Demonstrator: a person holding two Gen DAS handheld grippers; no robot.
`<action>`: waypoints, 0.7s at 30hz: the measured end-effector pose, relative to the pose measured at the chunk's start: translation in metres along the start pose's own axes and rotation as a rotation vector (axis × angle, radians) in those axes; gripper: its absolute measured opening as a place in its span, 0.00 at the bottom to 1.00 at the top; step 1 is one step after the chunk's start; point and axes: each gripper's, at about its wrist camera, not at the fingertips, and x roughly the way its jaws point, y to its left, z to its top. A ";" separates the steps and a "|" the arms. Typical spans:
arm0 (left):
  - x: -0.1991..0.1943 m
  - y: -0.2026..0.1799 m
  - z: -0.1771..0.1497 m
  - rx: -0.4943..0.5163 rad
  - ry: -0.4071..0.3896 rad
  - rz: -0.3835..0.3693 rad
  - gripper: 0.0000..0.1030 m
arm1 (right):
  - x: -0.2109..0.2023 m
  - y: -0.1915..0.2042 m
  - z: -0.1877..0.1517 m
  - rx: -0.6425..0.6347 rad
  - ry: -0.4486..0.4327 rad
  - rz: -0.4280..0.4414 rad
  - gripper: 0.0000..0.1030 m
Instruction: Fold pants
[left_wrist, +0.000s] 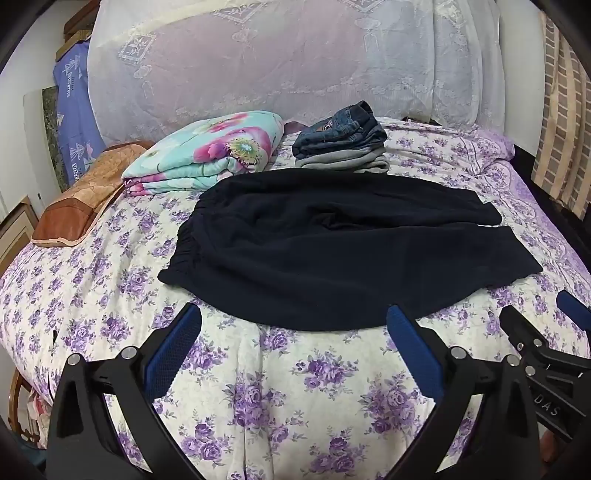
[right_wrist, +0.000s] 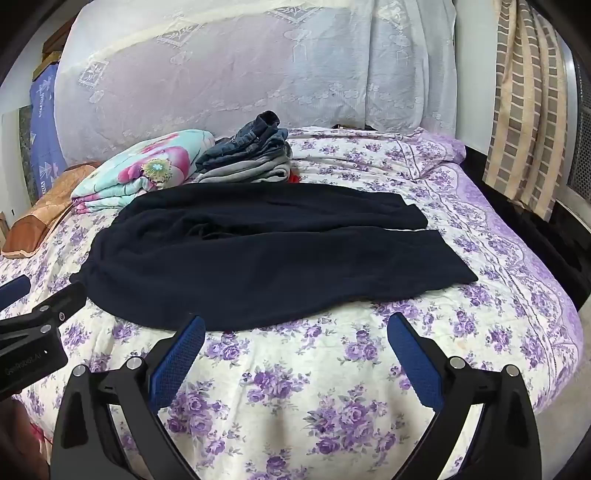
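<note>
Dark navy pants (left_wrist: 332, 240) lie spread flat on the floral bedspread, waistband at the left, both legs reaching right; they also show in the right wrist view (right_wrist: 266, 251). My left gripper (left_wrist: 293, 317) is open and empty, hovering just before the pants' near edge. My right gripper (right_wrist: 295, 325) is open and empty, also just short of the near edge, to the right of the left one. The right gripper shows at the right edge of the left wrist view (left_wrist: 535, 332), and the left gripper shows at the left edge of the right wrist view (right_wrist: 40, 306).
A stack of folded jeans and grey clothes (left_wrist: 343, 144) sits behind the pants. A folded floral quilt (left_wrist: 210, 151) and a brown pillow (left_wrist: 85, 199) lie at the back left. A lace-covered headboard (left_wrist: 277, 59) stands behind. The bed's edge (right_wrist: 554, 280) drops off at right.
</note>
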 end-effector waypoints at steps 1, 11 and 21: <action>0.000 0.000 0.000 -0.001 0.001 0.001 0.95 | 0.000 0.000 0.000 -0.001 -0.001 -0.001 0.97; 0.002 -0.004 0.001 -0.008 0.008 -0.008 0.95 | 0.000 0.002 -0.001 -0.002 -0.004 -0.001 0.97; 0.002 -0.002 0.001 -0.011 0.010 -0.009 0.95 | 0.001 0.002 -0.001 -0.001 -0.001 0.000 0.97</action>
